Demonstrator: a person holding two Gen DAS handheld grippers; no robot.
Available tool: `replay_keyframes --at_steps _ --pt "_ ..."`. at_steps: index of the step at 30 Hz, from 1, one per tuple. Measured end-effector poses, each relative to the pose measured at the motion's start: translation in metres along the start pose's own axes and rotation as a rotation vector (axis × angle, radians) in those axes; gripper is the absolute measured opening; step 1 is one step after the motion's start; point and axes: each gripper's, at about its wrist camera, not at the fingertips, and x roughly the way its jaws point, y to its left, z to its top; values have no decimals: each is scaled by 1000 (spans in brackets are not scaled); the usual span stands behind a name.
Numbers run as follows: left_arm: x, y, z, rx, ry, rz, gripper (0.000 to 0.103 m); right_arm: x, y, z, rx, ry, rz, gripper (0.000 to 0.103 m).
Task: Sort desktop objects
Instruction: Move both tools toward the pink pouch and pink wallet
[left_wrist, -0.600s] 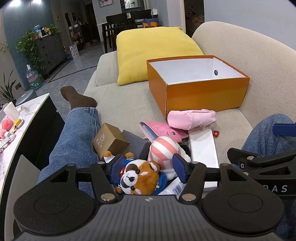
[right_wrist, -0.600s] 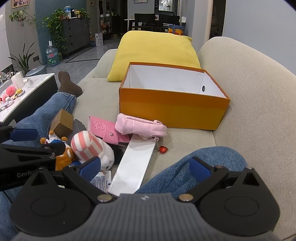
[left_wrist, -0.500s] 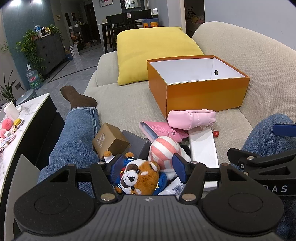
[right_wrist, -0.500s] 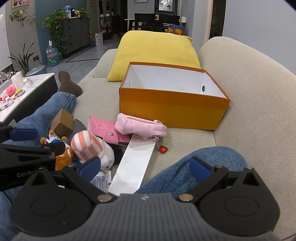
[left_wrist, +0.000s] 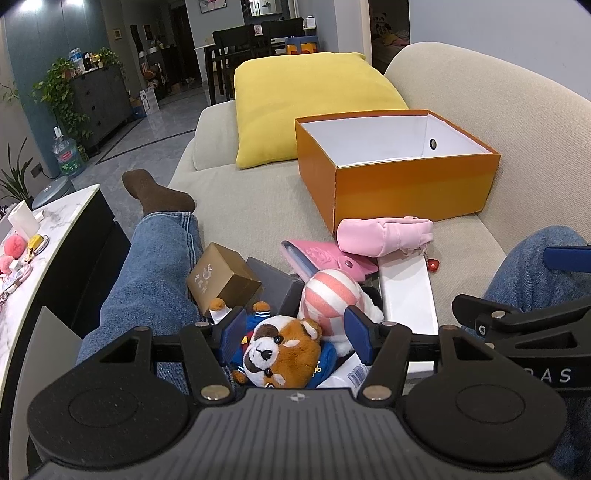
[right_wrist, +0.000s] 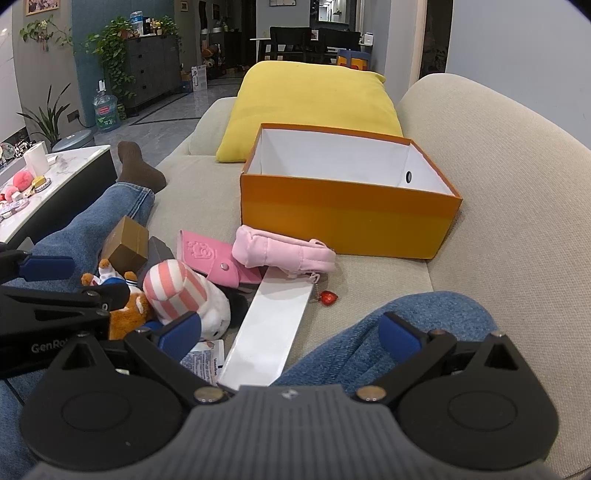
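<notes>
Straddling the soft, light red panda plush (left_wrist: 284, 350), the left tool (left_wrist: 295, 328) gapes unclenched — squeeze its squashy middle; right tool (right_wrist: 291, 332) spread wide, empty

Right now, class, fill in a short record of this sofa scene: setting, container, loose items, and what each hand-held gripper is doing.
setting: beige sofa, a person's legs stretched along it
container: orange box, open, nothing seen inside
loose items: red panda plush, striped plush, pink pouch, pink case, brown box, long white box
left hand-held gripper: open, straddling the red panda plush
right hand-held gripper: open wide, holding nothing
</notes>
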Motion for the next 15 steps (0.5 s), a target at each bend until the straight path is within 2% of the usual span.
replay_keyframes --at_steps 8,15 --pt "3 4 0 -13 12 -14 69 3 2 1 -19 -4 12 101" --pt "10 7 7 -6 20 -30 69 15 5 7 -42 18 35 89"
